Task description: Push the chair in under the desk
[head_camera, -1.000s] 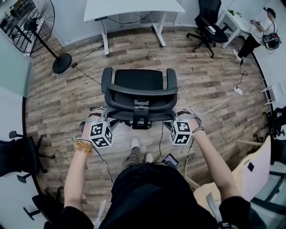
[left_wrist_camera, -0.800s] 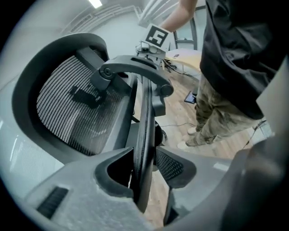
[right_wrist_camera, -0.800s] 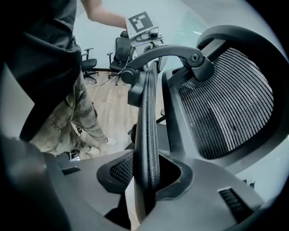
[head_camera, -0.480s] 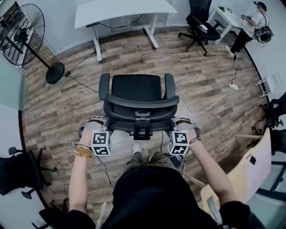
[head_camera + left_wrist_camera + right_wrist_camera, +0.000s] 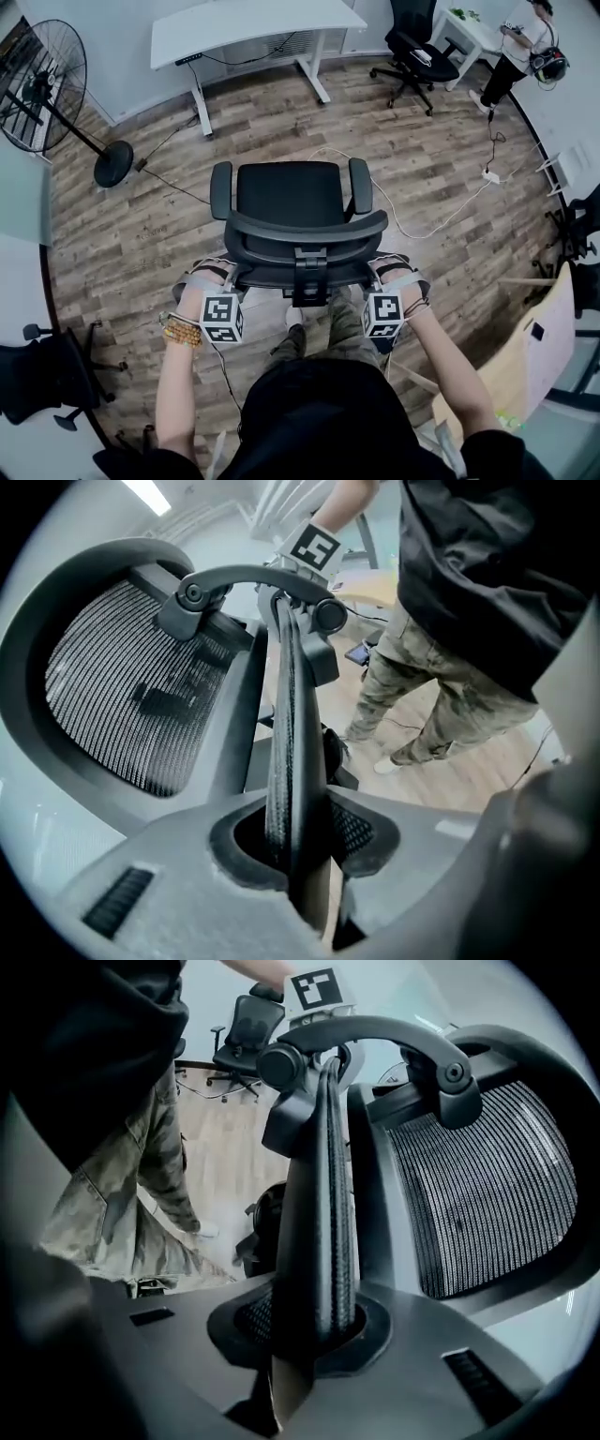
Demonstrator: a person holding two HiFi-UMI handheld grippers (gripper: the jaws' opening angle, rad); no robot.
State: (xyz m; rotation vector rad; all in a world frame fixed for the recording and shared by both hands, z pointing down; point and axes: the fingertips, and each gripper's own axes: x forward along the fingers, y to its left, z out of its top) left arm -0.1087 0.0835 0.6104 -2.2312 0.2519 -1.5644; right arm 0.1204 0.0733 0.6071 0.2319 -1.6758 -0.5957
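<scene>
left hand-held gripper (image 5: 295, 846): jaws just closing, pinching left backrest rim (image 5: 284, 714) of chair (image 5: 291, 197) | right hand-held gripper (image 5: 314, 1326): same, right rim | chair: open floor (image 5: 141, 234), well apart from tabletop (image 5: 253, 21), seat facing it | why: paired grip steers straight

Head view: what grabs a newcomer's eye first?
The black office chair sits dead centre, facing the white desk at the top. The left claw and right claw, whose jaws have just been closing, each clamp one side of its backrest. A standing fan is top left.
</scene>
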